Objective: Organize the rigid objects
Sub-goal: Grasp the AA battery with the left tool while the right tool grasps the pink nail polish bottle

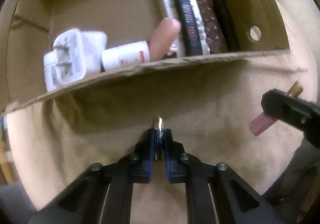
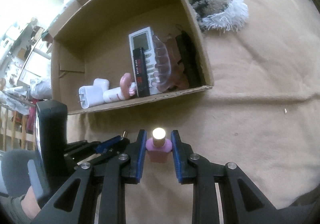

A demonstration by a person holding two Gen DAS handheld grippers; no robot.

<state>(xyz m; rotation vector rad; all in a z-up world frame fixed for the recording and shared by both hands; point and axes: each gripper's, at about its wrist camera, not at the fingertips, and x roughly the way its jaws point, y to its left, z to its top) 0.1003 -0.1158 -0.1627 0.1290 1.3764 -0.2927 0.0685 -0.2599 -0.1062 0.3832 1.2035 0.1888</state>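
My left gripper [image 1: 159, 134] is shut on a blue-and-gold battery [image 1: 159, 130], held just short of the cardboard box [image 1: 160, 64]. My right gripper [image 2: 158, 140] is shut on a small pink bottle with a gold cap [image 2: 159, 149]; this bottle also shows in the left wrist view [image 1: 260, 125]. The box [image 2: 140, 102] holds a white remote [image 2: 143, 44], a black bar-shaped item [image 2: 141, 72], a clear hair claw [image 2: 163, 64], a dark item [image 2: 189, 60], white chargers [image 2: 90, 96], a white tube [image 2: 113, 95] and a pink tube [image 2: 126, 83].
The box stands on a beige blanket [image 2: 250, 104]. A patterned fuzzy slipper with a white fringe [image 2: 216, 2] lies beyond the box's right wall. A cluttered room with shelves shows at the far left [image 2: 18, 44].
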